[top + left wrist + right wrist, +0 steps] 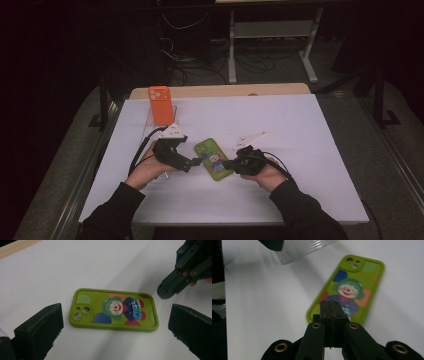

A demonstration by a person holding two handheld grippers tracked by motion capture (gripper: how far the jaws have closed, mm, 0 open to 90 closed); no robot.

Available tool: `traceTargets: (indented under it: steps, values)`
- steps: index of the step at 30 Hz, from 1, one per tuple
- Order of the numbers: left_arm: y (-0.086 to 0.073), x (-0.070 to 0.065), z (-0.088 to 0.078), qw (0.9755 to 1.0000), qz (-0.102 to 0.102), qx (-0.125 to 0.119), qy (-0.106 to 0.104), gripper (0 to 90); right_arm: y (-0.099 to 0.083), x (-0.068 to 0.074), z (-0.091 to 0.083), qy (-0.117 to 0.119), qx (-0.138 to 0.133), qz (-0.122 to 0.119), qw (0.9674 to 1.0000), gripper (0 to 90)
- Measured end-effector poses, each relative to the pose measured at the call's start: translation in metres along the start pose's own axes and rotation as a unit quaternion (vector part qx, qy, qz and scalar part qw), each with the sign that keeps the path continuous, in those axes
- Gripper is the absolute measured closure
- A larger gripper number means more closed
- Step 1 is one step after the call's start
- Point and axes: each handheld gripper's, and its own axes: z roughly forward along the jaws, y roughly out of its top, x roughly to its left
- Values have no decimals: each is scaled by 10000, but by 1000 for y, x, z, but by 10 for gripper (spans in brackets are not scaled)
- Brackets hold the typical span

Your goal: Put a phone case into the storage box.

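Jaws of the left gripper (110,327) stand wide open around the green phone case (113,310), flat on the tabletop (300,115); the right gripper (332,307), at its 3 o'clock, is closed and empty. Closing carelessly could skid the case sideways.

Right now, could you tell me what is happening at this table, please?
A person holds a gripper in each hand over a green phone case lying flat on the white table. The left gripper is open, its jaws standing either side of the case without touching it. The right gripper is shut with nothing between its jaws, its tips at the case's bottom edge. An orange phone case stands upright in a clear stand farther back.
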Motion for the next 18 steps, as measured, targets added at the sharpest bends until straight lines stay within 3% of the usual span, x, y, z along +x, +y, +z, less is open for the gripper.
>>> traceTargets:
  steps: [11,18]
  values:
    - [1,2,0,9999,-134,-42,13,0,9,18,37,269,252,-159,9992,880]
    - [1,2,0,9998,-164,-65,6,0,10,27,53,241,444,-226,9985,881]
